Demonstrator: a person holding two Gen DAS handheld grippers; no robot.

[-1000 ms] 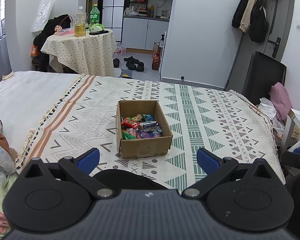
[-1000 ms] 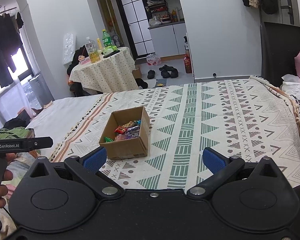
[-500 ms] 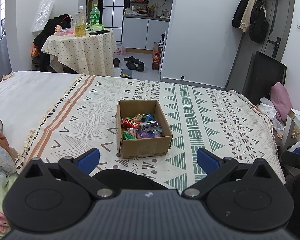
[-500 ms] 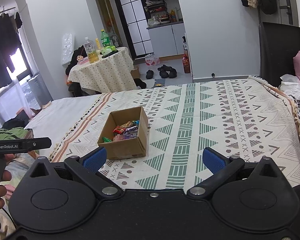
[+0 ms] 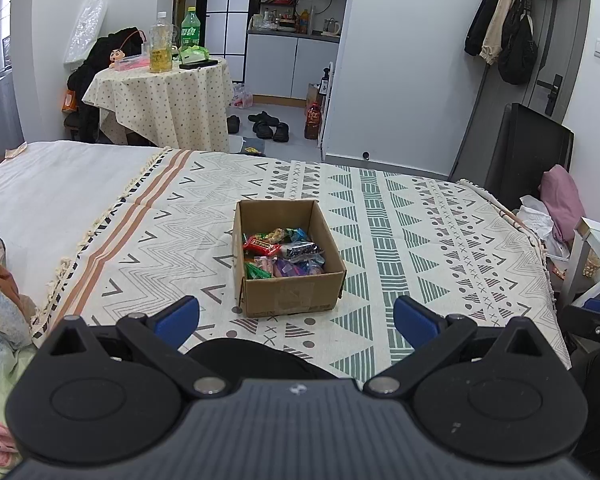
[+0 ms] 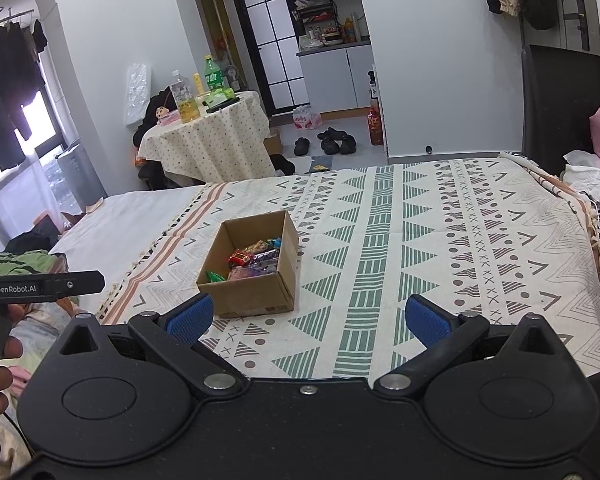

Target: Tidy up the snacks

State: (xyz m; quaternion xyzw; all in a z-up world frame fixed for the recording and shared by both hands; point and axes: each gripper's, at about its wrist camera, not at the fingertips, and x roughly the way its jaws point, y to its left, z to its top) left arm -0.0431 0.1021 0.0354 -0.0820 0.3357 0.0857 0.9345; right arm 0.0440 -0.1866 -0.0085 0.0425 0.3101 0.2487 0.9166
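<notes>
Snacks (image 5: 282,254) lay heaped inside cardboard box (image 5: 288,256) on patterned blanket (image 5: 420,248), none loose outside; left gripper (image 5: 296,316) and right gripper (image 6: 306,318) hung back, spread wide, holding nothing—either sorting finished or snacks awaiting unpacking.

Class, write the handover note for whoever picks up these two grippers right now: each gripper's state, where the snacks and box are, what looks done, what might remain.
Left gripper: open, empty, held short of the box.
Right gripper: open, empty, likewise short of it.
Cardboard box: upright and open on the patterned blanket.
Snacks: all visible ones lie in a loose pile inside the box; none on the blanket.
Done or left: this fits snacks already gathered in, or a pile waiting to be taken out and sorted. Check which before moving anything.
</notes>
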